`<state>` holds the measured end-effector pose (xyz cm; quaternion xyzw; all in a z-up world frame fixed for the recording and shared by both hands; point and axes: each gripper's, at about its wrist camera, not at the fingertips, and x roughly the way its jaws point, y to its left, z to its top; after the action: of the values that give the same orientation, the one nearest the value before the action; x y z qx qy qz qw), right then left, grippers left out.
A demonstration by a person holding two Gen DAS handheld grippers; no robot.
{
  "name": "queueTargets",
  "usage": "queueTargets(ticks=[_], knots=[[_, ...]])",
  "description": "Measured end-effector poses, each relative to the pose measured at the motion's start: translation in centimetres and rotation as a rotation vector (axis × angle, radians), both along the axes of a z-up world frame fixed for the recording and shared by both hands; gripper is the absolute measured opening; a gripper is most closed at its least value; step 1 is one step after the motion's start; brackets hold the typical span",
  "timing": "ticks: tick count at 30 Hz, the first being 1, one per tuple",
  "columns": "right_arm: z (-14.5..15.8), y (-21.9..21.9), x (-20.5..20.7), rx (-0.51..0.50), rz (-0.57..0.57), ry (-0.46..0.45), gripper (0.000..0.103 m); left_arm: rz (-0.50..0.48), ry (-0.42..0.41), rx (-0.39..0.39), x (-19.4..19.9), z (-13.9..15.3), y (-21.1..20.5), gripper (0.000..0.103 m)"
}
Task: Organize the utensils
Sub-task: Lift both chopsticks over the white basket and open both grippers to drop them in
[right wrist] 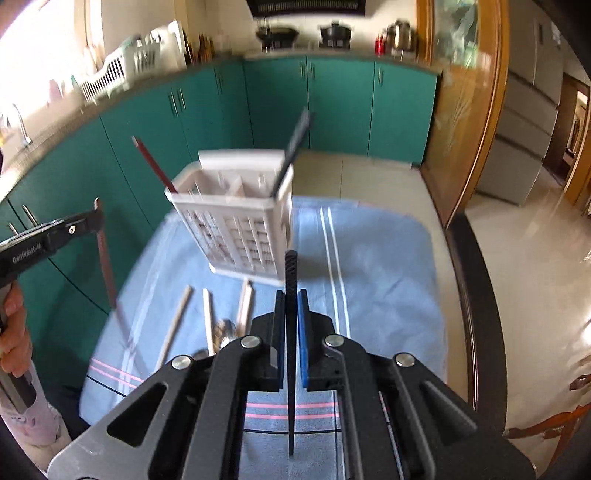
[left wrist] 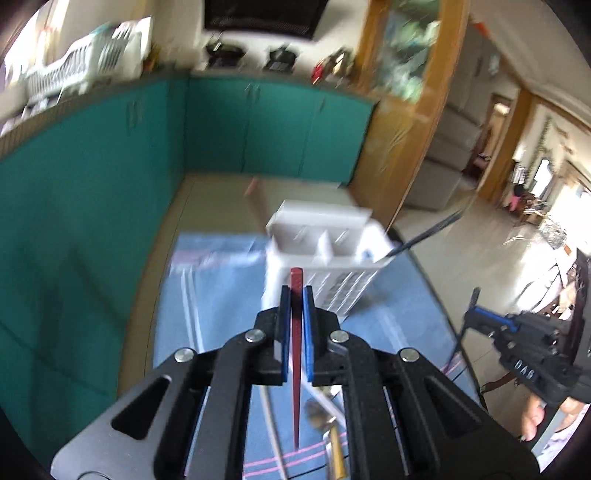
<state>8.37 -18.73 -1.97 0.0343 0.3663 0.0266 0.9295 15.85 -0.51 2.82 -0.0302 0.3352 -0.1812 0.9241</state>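
Note:
In the left wrist view my left gripper [left wrist: 296, 292] is shut on a red chopstick [left wrist: 296, 387], held above the blue towel [left wrist: 221, 295]. Just ahead stands the white utensil caddy [left wrist: 325, 251], with a black chopstick [left wrist: 424, 236] leaning out of it. In the right wrist view my right gripper [right wrist: 291, 295] is shut on a black chopstick [right wrist: 291, 406]. There the caddy [right wrist: 236, 225] holds a red chopstick [right wrist: 153, 164] on its left and a black chopstick [right wrist: 293, 144] on its right. Wooden chopsticks [right wrist: 173, 325] and spoons [right wrist: 225, 332] lie on the towel [right wrist: 388, 277].
Teal cabinets [right wrist: 332, 107] run along the left and back. A white dish rack [right wrist: 122, 66] and pots [right wrist: 334, 35] stand on the counter. A wood-framed glass panel [right wrist: 465, 110] rises at the right. The table's dark edge [right wrist: 476, 295] borders the towel.

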Motion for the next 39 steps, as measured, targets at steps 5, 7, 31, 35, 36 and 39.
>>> queueTargets(ticks=[5,7,31,35,36,39], knots=[[3.9,0.0,-1.2,0.01,0.007,-0.098,0.007,-0.043,-0.12,-0.067,-0.1,4.6,-1.4,0.006],[5.4,-0.1,-0.4,0.02,0.009,-0.122,0.007,-0.047,-0.151,-0.1,0.2,6.1,-1.4,0.006],[14.1,0.8,10.3,0.07,-0.103,-0.297,0.007,0.222,-0.246,-0.304,8.0,5.2,5.1,0.006],[8.8,1.2,11.8,0.059,-0.103,-0.21,0.007,0.203,-0.191,-0.276,8.7,3.6,3.5,0.006],[7.8,1.4,11.9,0.052,-0.1,-0.193,0.007,0.201,-0.18,-0.268,8.7,3.2,3.2,0.006],[5.6,1.7,12.0,0.034,-0.092,-0.157,0.007,0.2,-0.168,-0.227,8.2,2.3,2.4,0.006]])
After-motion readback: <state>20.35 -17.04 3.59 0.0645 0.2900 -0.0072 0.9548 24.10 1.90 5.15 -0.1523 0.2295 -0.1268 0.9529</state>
